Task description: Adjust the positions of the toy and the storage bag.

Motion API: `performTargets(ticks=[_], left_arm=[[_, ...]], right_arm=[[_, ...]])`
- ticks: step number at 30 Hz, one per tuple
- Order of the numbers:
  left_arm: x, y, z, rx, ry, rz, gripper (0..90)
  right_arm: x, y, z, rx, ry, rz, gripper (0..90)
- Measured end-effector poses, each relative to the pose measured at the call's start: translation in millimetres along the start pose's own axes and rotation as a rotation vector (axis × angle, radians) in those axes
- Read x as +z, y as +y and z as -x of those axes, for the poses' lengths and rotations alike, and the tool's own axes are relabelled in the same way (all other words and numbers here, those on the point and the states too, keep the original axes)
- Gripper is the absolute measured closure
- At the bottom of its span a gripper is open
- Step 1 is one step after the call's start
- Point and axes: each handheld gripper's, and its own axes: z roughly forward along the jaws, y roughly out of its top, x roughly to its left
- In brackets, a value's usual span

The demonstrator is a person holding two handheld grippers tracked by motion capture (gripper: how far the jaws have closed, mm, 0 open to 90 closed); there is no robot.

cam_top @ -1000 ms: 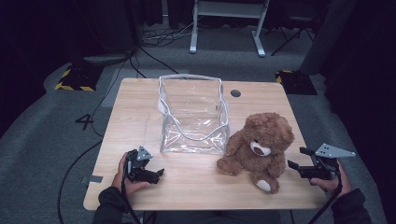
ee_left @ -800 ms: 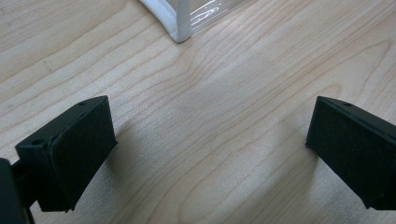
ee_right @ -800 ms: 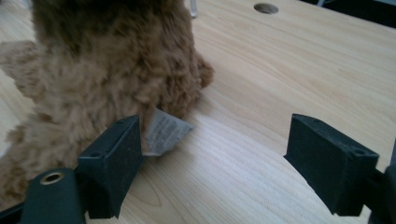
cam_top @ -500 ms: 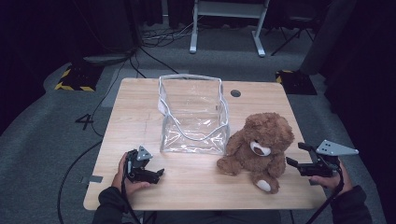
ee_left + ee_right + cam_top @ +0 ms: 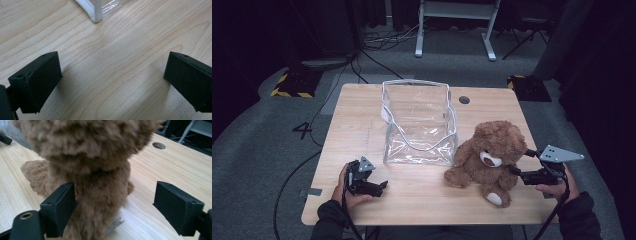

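Now, left gripper (image 5: 379, 185) at table's (image 5: 422, 200) 7 o'clock, unmoved, jaws wide apart over bare wood. Clear bag (image 5: 419, 122) at centre, upright, open-topped, nothing inside. Teddy bear (image 5: 487, 157) sits at 4 o'clock, touching bag. Right gripper (image 5: 518, 161) has crept closer, jaws spread around bear's back; likely grasp coming.

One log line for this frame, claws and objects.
left claw: open, over bare table | right claw: open, at teddy bear | clear bag: empty, upright
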Motion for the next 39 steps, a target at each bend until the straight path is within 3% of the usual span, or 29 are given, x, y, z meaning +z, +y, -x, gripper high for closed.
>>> performTargets(ticks=[7, 15, 26, 31, 33, 36, 37, 39], left_arm=[[0.0, 0.0, 0.0, 0.0, 0.0, 0.0, 1.3], [0.0, 0.0, 0.0, 0.0, 0.0, 0.0, 1.3], [0.0, 0.0, 0.0, 0.0, 0.0, 0.0, 1.3], [0.0, 0.0, 0.1, 0.0, 0.0, 0.0, 1.4], [0.0, 0.0, 0.1, 0.0, 0.0, 0.0, 1.4], [0.7, 0.6, 3.1, -0.031, 0.027, 0.002, 1.1], [2.2, 1.7, 5.6, -0.062, 0.043, 0.006, 1.3], [2.8, 2.7, 7.2, -0.072, 0.063, 0.004, 1.1]], right_arm=[[13.6, 9.3, -6.4, -0.022, 0.027, 0.001, 17.8], [27.5, 15.1, -6.4, 0.0, 0.063, 0.002, 17.8], [49.5, 22.1, -22.4, -0.004, 0.068, -0.03, 16.4], [55.8, 19.2, -30.2, -0.037, 0.037, -0.035, 25.9], [54.7, 17.5, -31.1, -0.047, 0.029, -0.032, 33.9], [51.7, 13.4, -30.6, -0.042, 0.036, -0.018, 44.4], [50.7, 12.4, -30.6, -0.036, 0.038, -0.015, 46.1], [49.1, 10.8, -30.1, -0.036, 0.039, -0.009, 48.1]])
